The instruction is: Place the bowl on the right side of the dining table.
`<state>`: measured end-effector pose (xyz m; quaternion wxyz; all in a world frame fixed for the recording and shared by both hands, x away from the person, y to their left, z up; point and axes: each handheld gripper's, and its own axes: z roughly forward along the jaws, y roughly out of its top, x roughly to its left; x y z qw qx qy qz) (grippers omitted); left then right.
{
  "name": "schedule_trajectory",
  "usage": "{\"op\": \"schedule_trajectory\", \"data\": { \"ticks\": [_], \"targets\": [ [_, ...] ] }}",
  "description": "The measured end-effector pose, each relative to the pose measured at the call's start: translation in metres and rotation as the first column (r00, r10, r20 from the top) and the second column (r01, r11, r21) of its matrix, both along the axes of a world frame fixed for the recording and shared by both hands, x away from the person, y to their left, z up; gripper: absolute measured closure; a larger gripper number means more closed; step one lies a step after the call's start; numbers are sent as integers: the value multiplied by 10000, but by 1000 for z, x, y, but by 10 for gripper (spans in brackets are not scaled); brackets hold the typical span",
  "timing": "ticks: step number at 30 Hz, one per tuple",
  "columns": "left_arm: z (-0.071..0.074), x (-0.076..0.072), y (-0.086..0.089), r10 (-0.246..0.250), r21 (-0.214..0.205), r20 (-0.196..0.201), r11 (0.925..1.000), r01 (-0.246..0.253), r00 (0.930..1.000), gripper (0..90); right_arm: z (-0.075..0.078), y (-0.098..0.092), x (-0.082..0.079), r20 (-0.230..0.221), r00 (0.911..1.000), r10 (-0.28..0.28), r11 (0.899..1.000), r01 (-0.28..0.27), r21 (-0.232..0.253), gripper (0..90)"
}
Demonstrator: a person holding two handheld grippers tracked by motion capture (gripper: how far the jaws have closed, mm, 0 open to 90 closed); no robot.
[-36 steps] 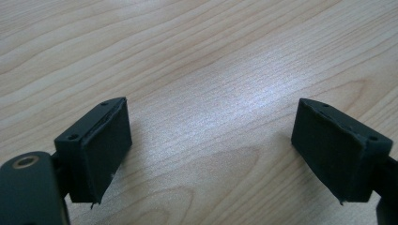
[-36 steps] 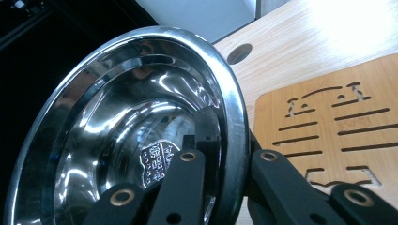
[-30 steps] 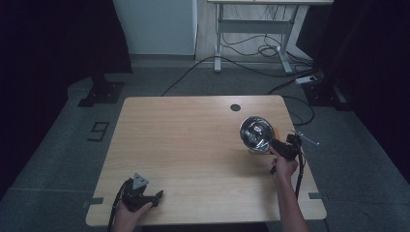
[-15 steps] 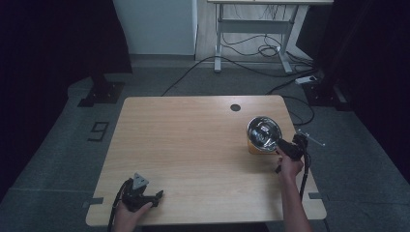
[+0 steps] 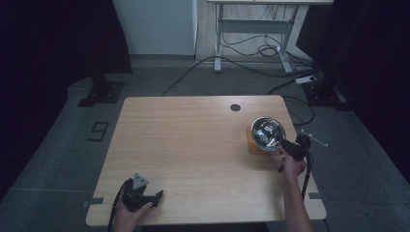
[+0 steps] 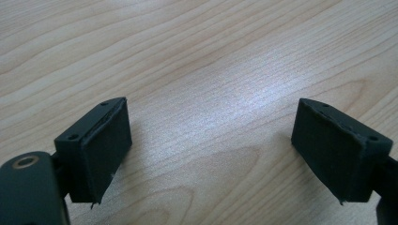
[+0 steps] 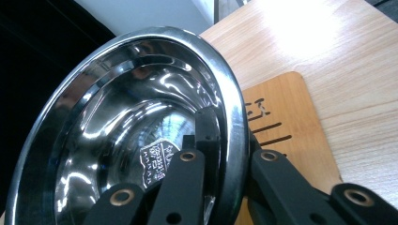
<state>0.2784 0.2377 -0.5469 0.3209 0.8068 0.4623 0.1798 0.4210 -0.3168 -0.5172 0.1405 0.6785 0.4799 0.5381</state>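
right gripper point(image 5: 289, 146) pinching steel bowl point(image 5: 268, 133) rim, tilted over wooden board point(image 5: 256, 145) near tabletop point(image 5: 193, 145) right edge | left gripper point(image 5: 155, 196) spread, near front-left corner

A large figure "9" point(image 5: 99, 131) is marked on the grey floor, left of the bench. A stamped emblem with small characters point(image 7: 156, 160) is seen on the inside bottom of the steel bowl point(image 7: 117, 117), too small to be read. Cut-out marks point(image 7: 263, 119) are seen on the wooden board point(image 7: 291, 126), partly hidden and not legible.
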Motion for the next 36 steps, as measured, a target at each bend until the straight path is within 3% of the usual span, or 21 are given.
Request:
{"op": "schedule_trajectory", "data": {
  "ticks": [27, 36],
  "targets": [
    [0, 0, 0, 4, -4, 0, 10000, -4, 10000, 122, -30, -9, 21, -830, 9938, -746, 9961, 704, -526, 859],
    [0, -1, 0, 3, 0, 3, 10000, -3, 10000, 122, -37, -6, 25, -1017, 9917, -792, 9930, 695, -955, 854]
  ]
}}
